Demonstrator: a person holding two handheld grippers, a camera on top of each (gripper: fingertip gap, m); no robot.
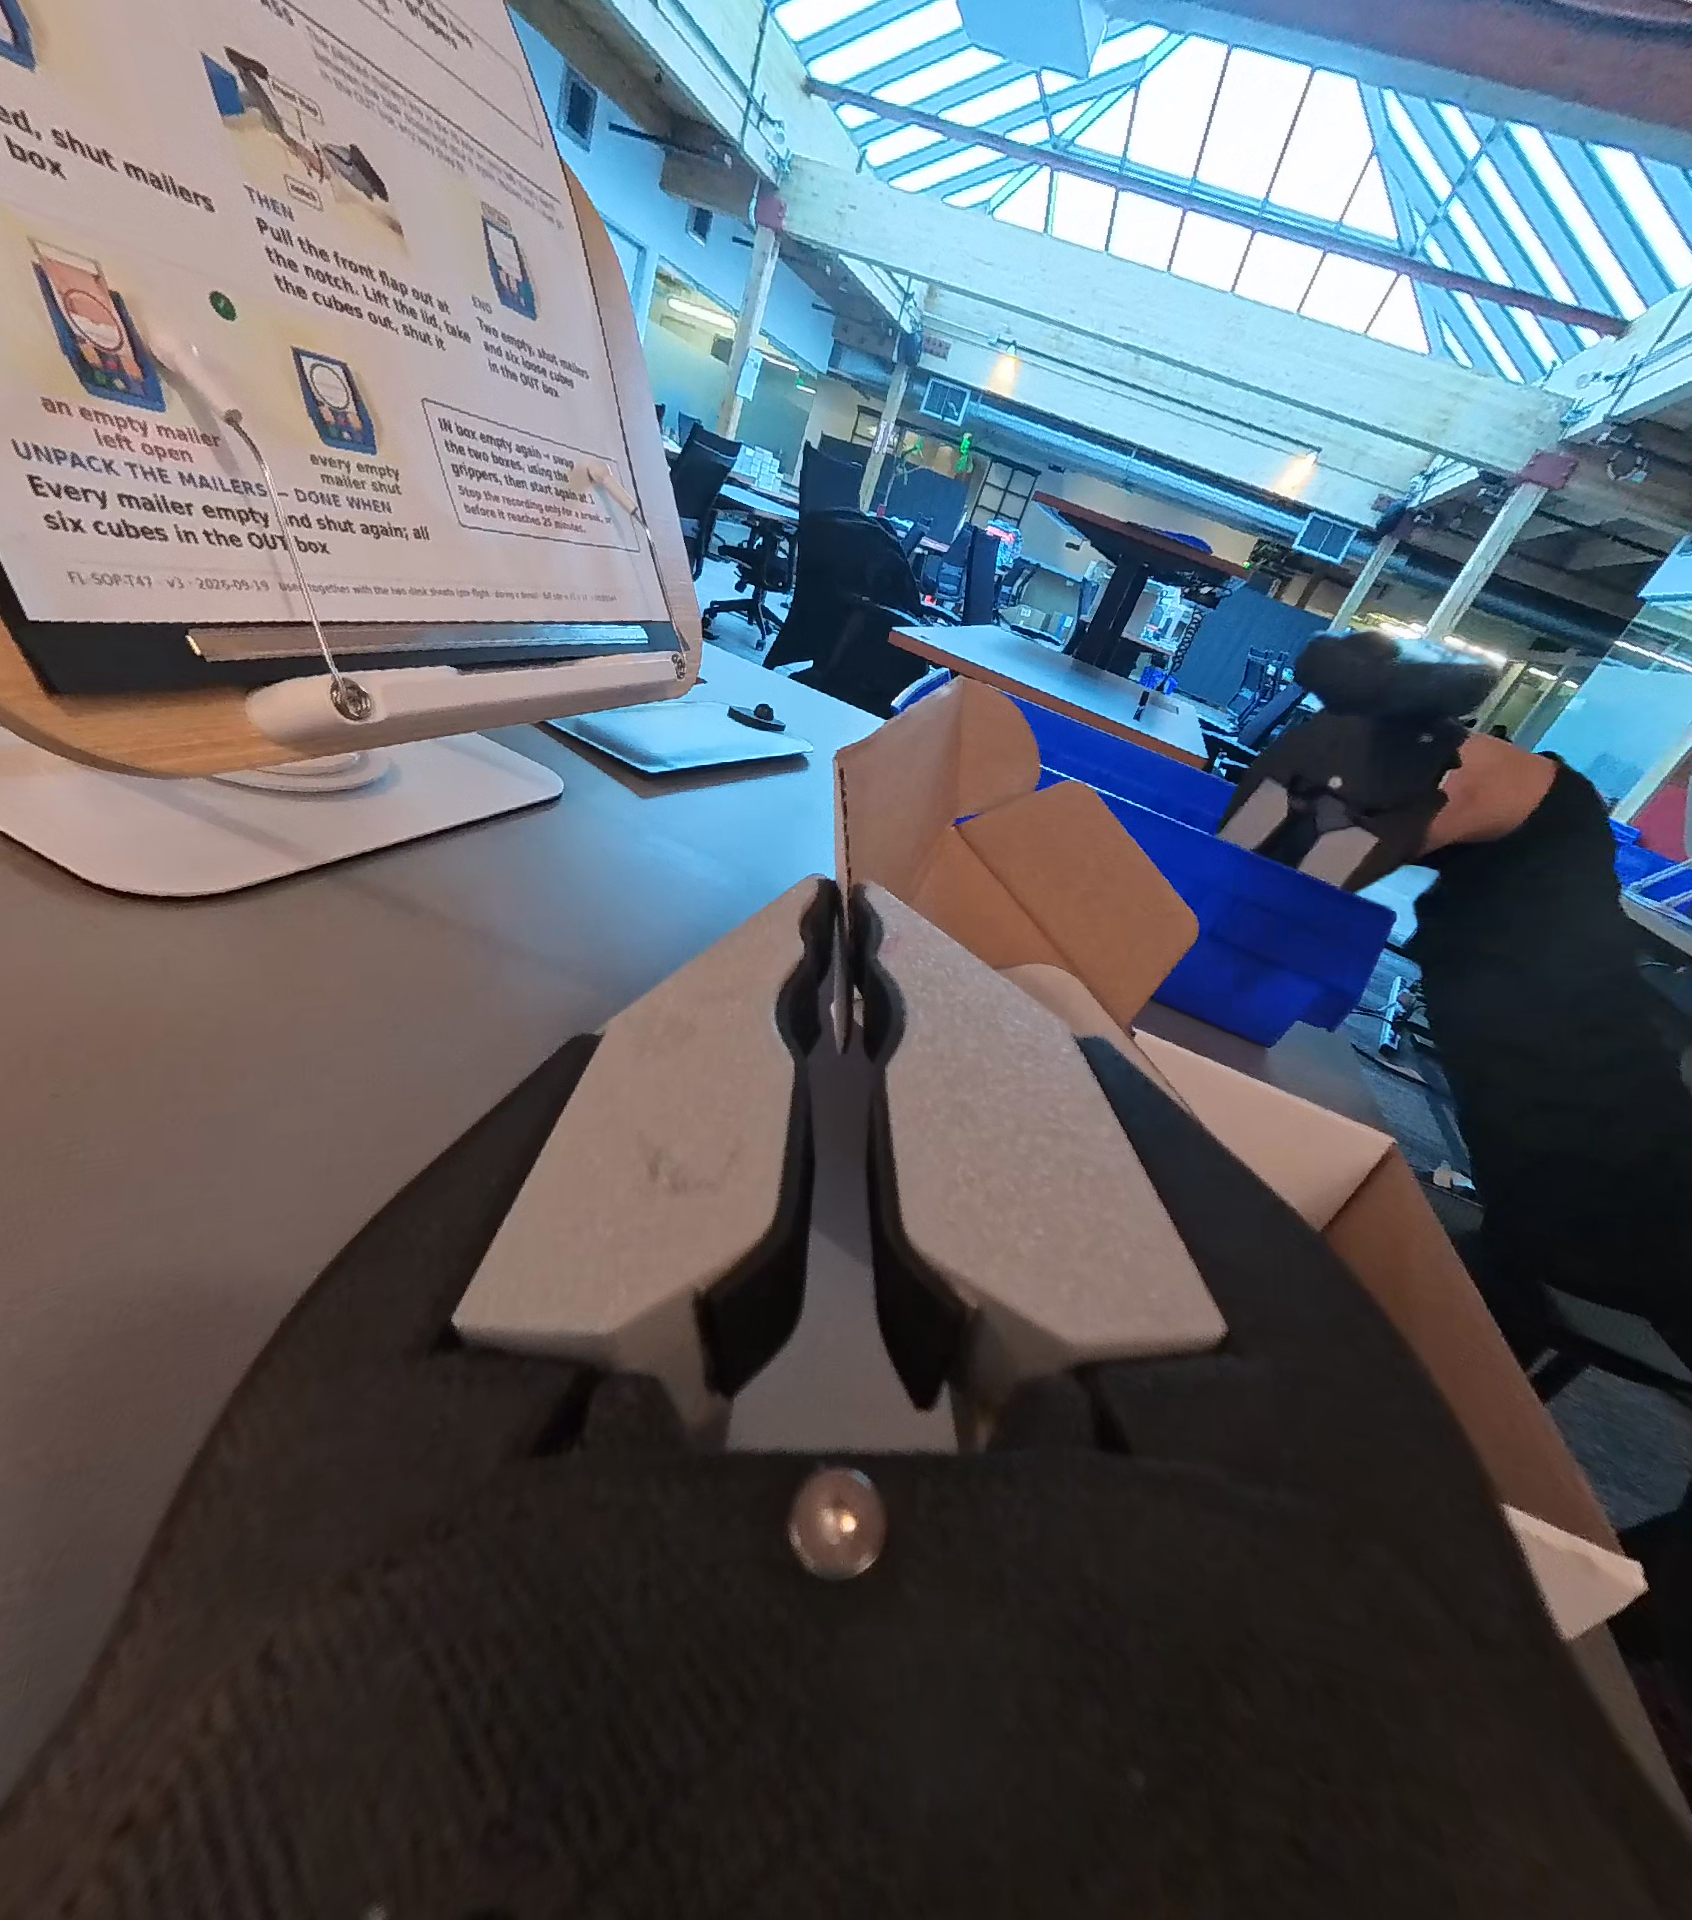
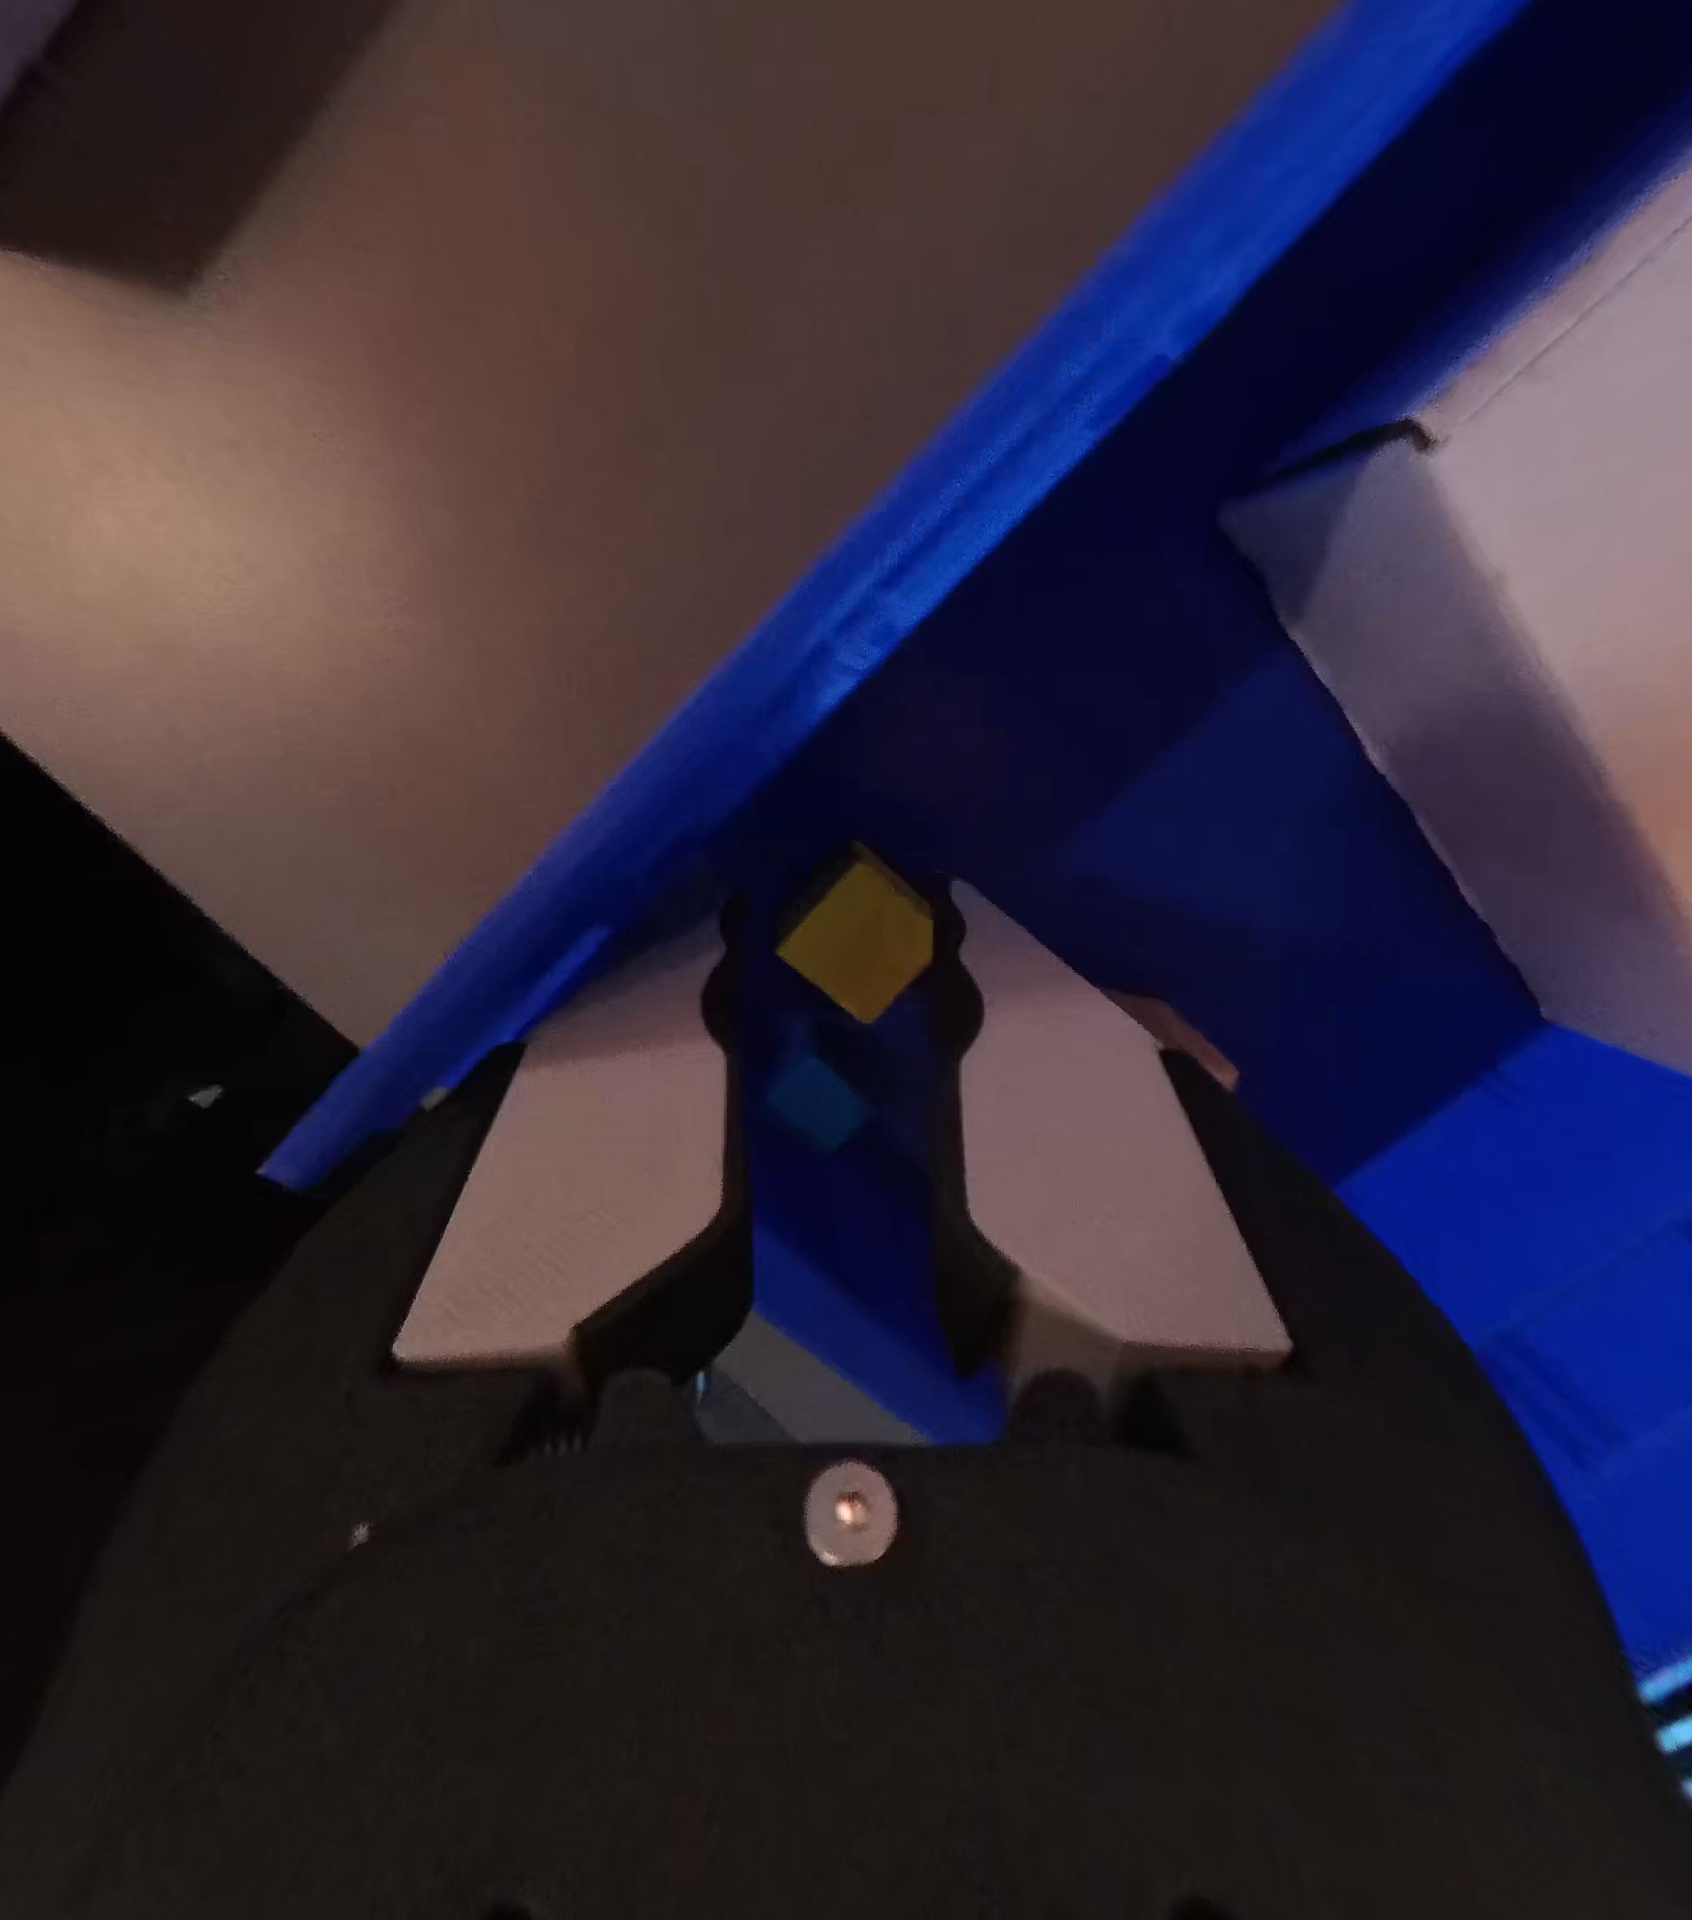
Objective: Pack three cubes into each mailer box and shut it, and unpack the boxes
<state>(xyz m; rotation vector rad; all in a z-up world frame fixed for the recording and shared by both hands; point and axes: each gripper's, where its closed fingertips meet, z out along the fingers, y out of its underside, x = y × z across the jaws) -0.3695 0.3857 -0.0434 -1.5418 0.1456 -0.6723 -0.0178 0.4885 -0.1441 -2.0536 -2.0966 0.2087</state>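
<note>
My left gripper (image 1: 847, 904) is shut on the thin upright edge of an open mailer box (image 1: 1081, 883), white outside and brown inside, standing on the grey table (image 1: 198, 1039). Its inside is hidden by my fingers. My right gripper (image 2: 847, 925) is inside the blue bin (image 2: 925, 468), and its fingertips close on a yellow cube (image 2: 857, 935). A blue cube (image 2: 816, 1101) lies on the bin floor beneath. The right gripper also shows in the left wrist view (image 1: 1315, 868), held by a black-sleeved arm over the blue bin (image 1: 1257, 935).
A second white mailer box (image 2: 1548, 623) stands inside the bin at the right. An instruction sheet on a wooden stand (image 1: 250, 416) fills the table's far left, with a flat white pad (image 1: 676, 732) behind it. Office desks and chairs lie beyond. Across from one pair of fingers to the other is roughly 40 centimetres.
</note>
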